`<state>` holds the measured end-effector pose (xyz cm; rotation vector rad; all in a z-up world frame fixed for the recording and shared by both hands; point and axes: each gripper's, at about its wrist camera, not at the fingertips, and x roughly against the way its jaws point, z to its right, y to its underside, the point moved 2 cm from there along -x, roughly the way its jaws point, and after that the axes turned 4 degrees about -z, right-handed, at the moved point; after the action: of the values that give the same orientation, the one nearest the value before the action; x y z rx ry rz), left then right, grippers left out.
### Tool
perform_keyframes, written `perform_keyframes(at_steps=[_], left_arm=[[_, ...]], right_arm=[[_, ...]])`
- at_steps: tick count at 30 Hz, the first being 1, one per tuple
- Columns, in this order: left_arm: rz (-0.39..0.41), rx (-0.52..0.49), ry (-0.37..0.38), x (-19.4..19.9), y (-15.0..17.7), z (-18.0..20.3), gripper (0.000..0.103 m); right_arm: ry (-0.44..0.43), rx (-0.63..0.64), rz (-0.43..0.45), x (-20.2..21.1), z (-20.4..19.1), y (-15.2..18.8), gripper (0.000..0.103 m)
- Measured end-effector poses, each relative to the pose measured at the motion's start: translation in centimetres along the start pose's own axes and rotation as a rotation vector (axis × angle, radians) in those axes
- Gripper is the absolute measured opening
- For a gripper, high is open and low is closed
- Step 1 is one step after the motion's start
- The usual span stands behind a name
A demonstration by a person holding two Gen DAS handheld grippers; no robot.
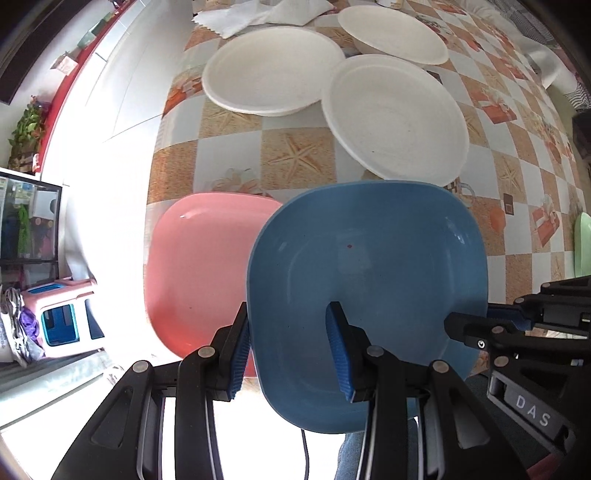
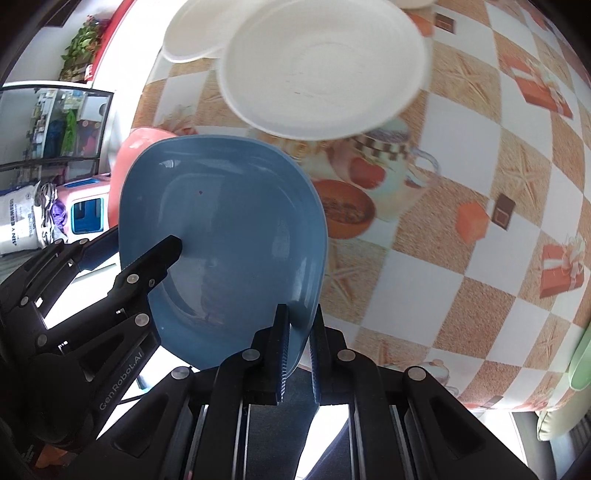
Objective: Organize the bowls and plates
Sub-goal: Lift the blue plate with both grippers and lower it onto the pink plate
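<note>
A blue square plate [image 1: 369,280] is held above the table's near edge, partly over a pink plate [image 1: 195,273]. My left gripper [image 1: 288,350] is open with its fingers either side of the blue plate's left rim. My right gripper [image 2: 299,354] is shut on the blue plate's [image 2: 225,236] near right rim; it also shows at right in the left wrist view [image 1: 476,332]. Three white round dishes lie further back: one at left [image 1: 273,70], one at right [image 1: 395,118] and a bowl behind [image 1: 391,33].
The table [image 1: 295,155] has a checked cloth with starfish and gift prints. A pale green dish [image 1: 583,243] sits at the right edge. White cloths [image 1: 258,14] lie at the back. To the left, a white floor, a pink stool [image 1: 62,317] and a glass cabinet [image 1: 26,221].
</note>
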<state>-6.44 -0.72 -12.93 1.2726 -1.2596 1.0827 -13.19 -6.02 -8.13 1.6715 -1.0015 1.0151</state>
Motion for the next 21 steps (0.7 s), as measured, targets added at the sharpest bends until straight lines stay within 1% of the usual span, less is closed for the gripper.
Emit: perform_keyframes(at_steps=[4,8,11,13,18,20,21], left_arm=[[-0.004,0.035,-0.013,-0.2,-0.7,-3.1,0.043],[0.001,0.051,-0.037,-0.1,-1.0,-6.2,0.043],[0.004,0.058,-0.063,-0.8,-1.2,-7.3,0.043],[0.004,0.060,-0.082,-1.1,-1.4,-8.0,0.043],[0.007,0.068,-0.094,-2.0,-2.0,-9.6,0.043],[0.014,0.072,-0.095,-2.3,-2.2,-9.9,0.048],[0.017,0.074,-0.090,-2.4,-2.3,-10.0,0.054]], right_arm=[[0.002,0.038,-0.009,-0.9,-2.8,-0.8,0.013],[-0.023,0.059,-0.027,-2.2,-5.1,-1.7,0.013],[-0.031,0.070,-0.031,-3.1,-6.7,-2.5,0.013],[-0.061,0.048,-0.048,-3.8,-7.4,-3.1,0.013],[-0.068,0.039,-0.058,-5.1,-9.4,-3.8,0.014],[-0.078,0.025,-0.057,-5.2,-9.5,-4.0,0.014],[-0.087,0.023,-0.054,-5.3,-9.6,-4.1,0.014]])
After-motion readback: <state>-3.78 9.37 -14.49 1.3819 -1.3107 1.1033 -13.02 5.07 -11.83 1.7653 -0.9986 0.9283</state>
